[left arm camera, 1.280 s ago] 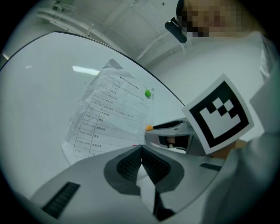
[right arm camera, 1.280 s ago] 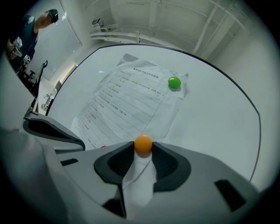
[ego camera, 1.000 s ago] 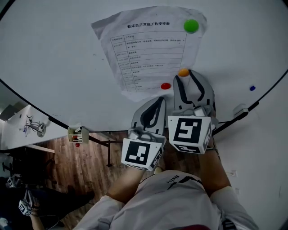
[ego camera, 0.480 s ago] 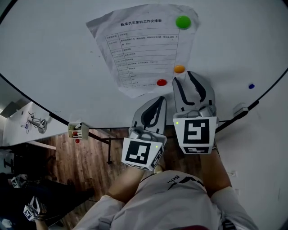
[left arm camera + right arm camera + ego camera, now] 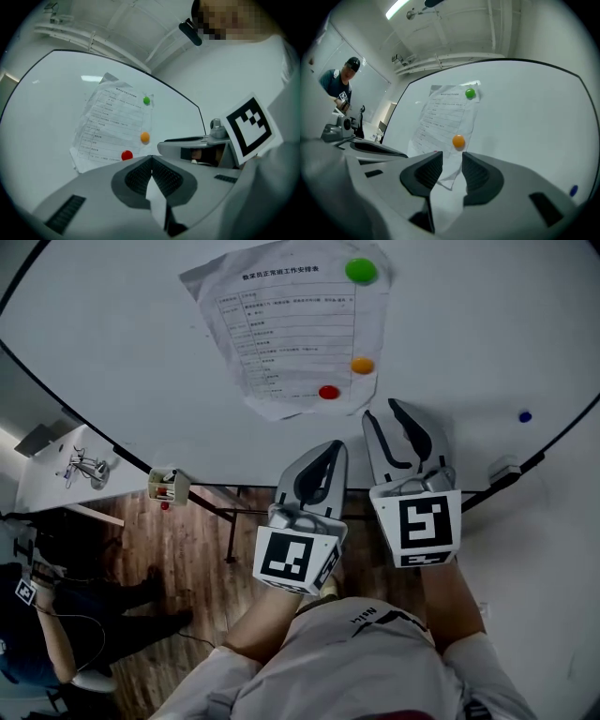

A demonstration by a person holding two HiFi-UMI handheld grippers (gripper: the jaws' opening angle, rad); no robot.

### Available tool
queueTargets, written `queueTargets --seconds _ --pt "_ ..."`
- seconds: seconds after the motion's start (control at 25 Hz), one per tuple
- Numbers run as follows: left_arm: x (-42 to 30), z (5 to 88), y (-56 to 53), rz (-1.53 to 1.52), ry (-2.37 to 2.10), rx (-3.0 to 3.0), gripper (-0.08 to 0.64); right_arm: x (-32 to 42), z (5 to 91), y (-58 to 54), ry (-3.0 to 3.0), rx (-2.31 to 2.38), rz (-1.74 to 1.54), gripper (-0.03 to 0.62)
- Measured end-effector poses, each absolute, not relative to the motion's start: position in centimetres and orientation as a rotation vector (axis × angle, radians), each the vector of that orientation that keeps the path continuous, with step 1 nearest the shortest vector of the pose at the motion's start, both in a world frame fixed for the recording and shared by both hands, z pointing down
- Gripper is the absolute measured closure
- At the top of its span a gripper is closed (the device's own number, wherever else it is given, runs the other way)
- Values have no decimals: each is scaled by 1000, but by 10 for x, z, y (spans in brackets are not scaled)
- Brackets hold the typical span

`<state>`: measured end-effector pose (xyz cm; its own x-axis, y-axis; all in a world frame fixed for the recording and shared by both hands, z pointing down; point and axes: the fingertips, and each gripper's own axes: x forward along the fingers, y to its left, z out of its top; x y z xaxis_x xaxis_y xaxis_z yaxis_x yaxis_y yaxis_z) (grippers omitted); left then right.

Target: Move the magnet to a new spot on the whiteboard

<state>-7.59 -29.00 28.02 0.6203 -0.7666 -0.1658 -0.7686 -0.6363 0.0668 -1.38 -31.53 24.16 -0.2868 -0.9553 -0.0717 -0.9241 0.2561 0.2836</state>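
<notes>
A printed sheet [image 5: 291,329] is pinned to the whiteboard [image 5: 122,352] by a green magnet [image 5: 361,270], an orange magnet [image 5: 362,365] and a red magnet [image 5: 329,392]. My right gripper [image 5: 382,412] is open by a narrow gap and holds nothing, a short way below the orange magnet and apart from it. In the right gripper view the orange magnet [image 5: 458,141] shows just above the gap of the right gripper [image 5: 451,157]. My left gripper [image 5: 337,444] is shut and empty, lower and to the left. The left gripper view shows the red magnet [image 5: 126,155] above the left gripper [image 5: 151,158].
A small blue magnet [image 5: 525,415] sits alone at the board's right. An eraser [image 5: 503,468] lies on the board's lower rim. A small box of markers [image 5: 169,486] hangs at the board's lower left. A person [image 5: 37,615] stands on the wooden floor [image 5: 206,549] at far left.
My right gripper was at the orange magnet one second ago and has drawn back from it. The orange magnet stays on the sheet. The left gripper has barely moved.
</notes>
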Motion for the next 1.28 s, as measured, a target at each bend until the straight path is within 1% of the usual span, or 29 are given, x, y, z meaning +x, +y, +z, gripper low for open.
queueTargets --seconds 0.12,0.28,0.44,0.88,1.28 --pt "-70 282 -275 272 1378 -2802 548 -11 248 -300 -2466 1742 -376 467" --pt "-58 289 -251 252 1423 -2786 549 -1 258 -275 -2541 1679 -332 526" --pt "-47 294 -227 227 1460 -2774 548 9 269 -251 -2605 1606 -307 553" --pt "-30 308 -170 223 1528 -2802 549 20 293 -187 -2760 1478 -144 574" --pt "-22 313 -143 215 1540 -2811 549 26 306 -156 -2797 1450 -57 578"
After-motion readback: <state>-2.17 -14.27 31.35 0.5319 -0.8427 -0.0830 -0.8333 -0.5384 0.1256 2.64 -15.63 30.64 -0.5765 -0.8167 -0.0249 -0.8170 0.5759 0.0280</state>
